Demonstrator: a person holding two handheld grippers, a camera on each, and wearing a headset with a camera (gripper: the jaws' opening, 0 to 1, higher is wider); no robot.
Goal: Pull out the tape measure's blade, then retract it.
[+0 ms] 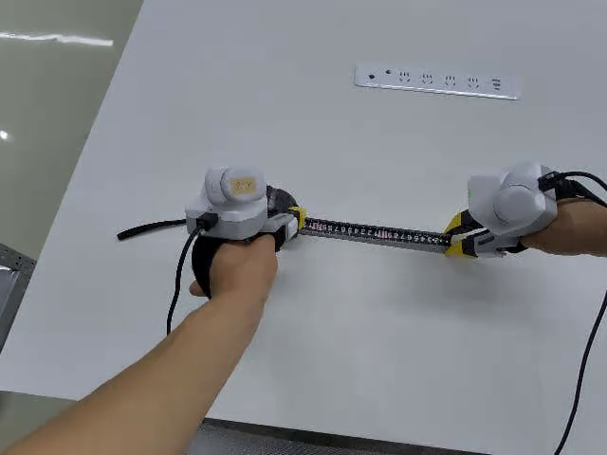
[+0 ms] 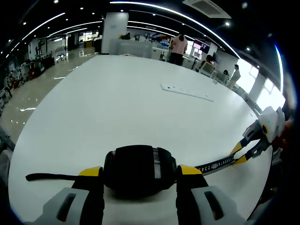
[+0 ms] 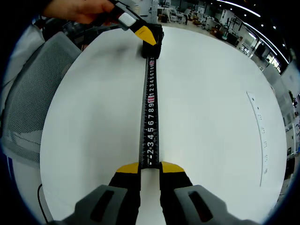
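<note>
Clamping the rigid case (image 1: 281, 203) in my left hand-held gripper (image 2: 140, 172), I pinch the tip of the likely springy blade (image 3: 150, 108) in the right hand-held gripper (image 3: 150, 168).

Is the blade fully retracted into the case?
No, the blade stretches from the case to the right gripper, shut on its end.

Large open-plan office or lab hall around me, my broad white table (image 1: 379, 313) carrying a power strip (image 1: 437, 81), glossy floor (image 1: 47, 114), long ceiling light strips (image 2: 154, 6), people (image 2: 178, 47) standing among distant desks, mesh chair (image 3: 33, 98) beside me.
</note>
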